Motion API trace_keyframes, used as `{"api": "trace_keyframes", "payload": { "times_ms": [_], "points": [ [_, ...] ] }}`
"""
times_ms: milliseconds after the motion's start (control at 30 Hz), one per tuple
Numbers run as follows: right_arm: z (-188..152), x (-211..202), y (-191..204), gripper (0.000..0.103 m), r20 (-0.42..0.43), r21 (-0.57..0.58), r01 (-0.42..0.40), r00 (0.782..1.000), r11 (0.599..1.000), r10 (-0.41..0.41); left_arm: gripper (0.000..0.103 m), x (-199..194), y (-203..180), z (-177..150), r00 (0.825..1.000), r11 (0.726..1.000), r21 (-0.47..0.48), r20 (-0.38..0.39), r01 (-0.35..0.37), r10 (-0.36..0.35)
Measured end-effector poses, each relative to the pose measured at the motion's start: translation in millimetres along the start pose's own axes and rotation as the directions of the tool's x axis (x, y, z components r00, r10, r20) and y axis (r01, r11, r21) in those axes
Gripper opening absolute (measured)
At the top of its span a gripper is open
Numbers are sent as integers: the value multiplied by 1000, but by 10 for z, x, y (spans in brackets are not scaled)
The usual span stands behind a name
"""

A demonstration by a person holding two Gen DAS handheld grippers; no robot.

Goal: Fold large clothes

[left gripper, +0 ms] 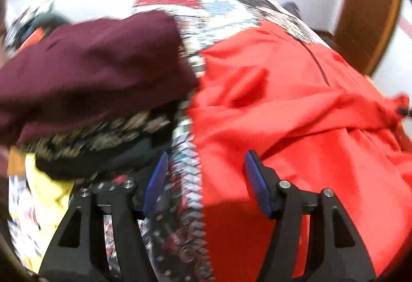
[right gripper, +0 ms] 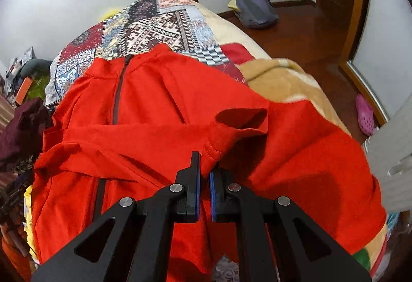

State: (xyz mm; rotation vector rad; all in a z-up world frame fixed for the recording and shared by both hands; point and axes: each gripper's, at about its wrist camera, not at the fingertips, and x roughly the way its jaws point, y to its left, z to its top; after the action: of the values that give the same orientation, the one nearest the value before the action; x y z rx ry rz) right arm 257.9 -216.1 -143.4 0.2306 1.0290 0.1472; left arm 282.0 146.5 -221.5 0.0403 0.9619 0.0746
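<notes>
A large red garment with a dark zip [right gripper: 154, 112] lies spread on a bed with a patchwork cover [right gripper: 159, 29]. My right gripper [right gripper: 204, 173] is shut on a sleeve cuff of the red garment and holds it folded across the body. In the left wrist view the red garment [left gripper: 296, 107] fills the right half. My left gripper [left gripper: 203, 166] is open and empty, above the garment's left edge and the patchwork cover [left gripper: 188, 179].
A heap of other clothes lies left of the red garment: a maroon piece [left gripper: 90, 65], a dark patterned one [left gripper: 97, 137] and a yellow one [left gripper: 46, 186]. A tan blanket [right gripper: 283, 81], a grey bag [right gripper: 255, 6] and a pink shoe [right gripper: 364, 114] lie to the right.
</notes>
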Motion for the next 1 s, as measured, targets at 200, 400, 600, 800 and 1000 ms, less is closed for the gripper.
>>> {"api": "trace_keyframes", "payload": {
  "times_ms": [200, 400, 600, 800, 1000],
  "points": [
    [94, -2, 181, 5, 3, -44, -19, 1000, 999, 19, 62, 432, -298, 171, 994, 986, 136, -46, -92, 99],
    [284, -54, 436, 5, 34, -106, -19, 999, 994, 23, 6, 448, -342, 372, 997, 982, 173, 8, -77, 76],
    [495, -342, 620, 5, 160, -106, -66, 984, 992, 82, 5, 60, 92, 341, 980, 986, 15, 109, -169, 166],
    [299, -160, 697, 5, 110, -112, -94, 988, 989, 106, 5, 77, 336, 29, 987, 990, -22, 71, -142, 143],
    [-109, 337, 503, 5, -69, -95, -36, 997, 995, 29, 8, 316, 216, -224, 992, 992, 17, -21, -126, 126]
  ]
}}
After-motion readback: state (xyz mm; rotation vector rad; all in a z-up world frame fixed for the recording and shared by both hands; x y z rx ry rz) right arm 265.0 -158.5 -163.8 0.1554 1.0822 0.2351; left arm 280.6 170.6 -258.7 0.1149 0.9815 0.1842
